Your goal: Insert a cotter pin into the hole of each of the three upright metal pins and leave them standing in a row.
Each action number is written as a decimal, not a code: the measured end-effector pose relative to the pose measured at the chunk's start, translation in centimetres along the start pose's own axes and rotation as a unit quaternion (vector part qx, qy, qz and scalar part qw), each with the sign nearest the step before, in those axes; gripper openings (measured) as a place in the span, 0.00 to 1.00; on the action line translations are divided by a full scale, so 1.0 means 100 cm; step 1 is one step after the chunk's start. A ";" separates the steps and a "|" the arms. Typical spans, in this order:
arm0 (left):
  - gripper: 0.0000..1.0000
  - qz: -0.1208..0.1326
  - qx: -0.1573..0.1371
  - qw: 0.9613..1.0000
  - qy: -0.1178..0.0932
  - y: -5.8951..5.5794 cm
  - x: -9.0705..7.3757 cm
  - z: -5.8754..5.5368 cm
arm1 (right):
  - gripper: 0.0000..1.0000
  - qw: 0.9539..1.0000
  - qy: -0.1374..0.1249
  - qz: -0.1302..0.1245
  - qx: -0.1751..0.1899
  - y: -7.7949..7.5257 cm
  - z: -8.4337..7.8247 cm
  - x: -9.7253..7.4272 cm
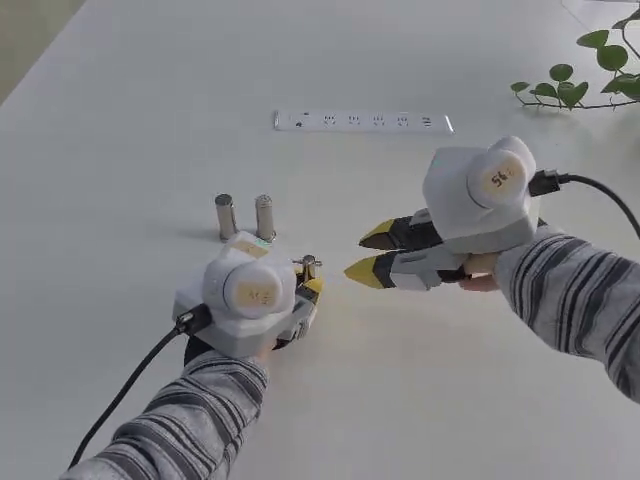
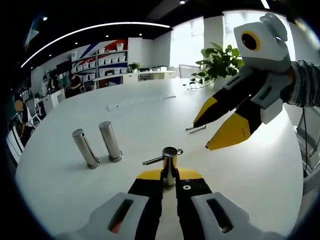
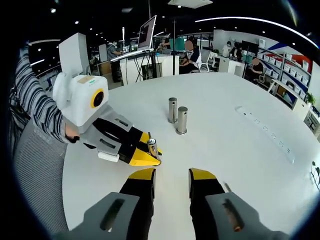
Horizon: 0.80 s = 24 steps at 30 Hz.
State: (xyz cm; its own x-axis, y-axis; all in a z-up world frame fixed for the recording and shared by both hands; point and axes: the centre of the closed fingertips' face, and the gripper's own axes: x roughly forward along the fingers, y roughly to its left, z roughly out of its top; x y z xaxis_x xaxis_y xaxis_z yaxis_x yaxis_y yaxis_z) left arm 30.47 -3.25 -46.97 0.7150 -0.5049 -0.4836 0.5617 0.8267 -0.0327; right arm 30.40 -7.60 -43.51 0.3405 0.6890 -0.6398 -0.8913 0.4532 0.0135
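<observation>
Cotter pin (image 2: 156,159) sits through the hole of one upright metal pin (image 2: 169,165), which the left hand-held gripper (image 2: 169,180) clamps on the white desk (image 1: 120,130). Two other metal pins (image 1: 226,216) stand side by side behind it. The right hand-held gripper (image 1: 358,253) is near, its jaws apart and empty.

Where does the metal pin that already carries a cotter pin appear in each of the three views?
Head view: the pin is lower centre, at the tip of the left tool.
Left gripper view: the pin is bottom centre, clamped between that tool's jaws.
Right gripper view: the pin is left of centre, at that tool's yellow tips.
Shared landmark: the two bare pins standing close by.
</observation>
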 end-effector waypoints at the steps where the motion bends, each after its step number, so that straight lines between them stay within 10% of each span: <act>1: 0.05 0.001 0.002 1.000 -0.002 0.002 -0.001 0.002 | 0.24 1.000 -0.001 -0.003 0.005 -0.003 -0.003 -0.002; 24: 0.05 0.052 -0.008 0.999 0.011 0.065 -0.021 -0.003 | 0.28 0.999 -0.011 -0.016 0.045 -0.003 -0.013 -0.004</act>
State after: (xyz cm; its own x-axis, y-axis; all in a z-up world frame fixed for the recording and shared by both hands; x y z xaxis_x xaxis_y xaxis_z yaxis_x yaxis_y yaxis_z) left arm 32.53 3.25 -46.40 0.7603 -0.4100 -0.5039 0.4772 0.8788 0.0050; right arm 30.10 -8.78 -44.26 0.3766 0.6852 -0.6235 -0.8497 0.5235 0.0622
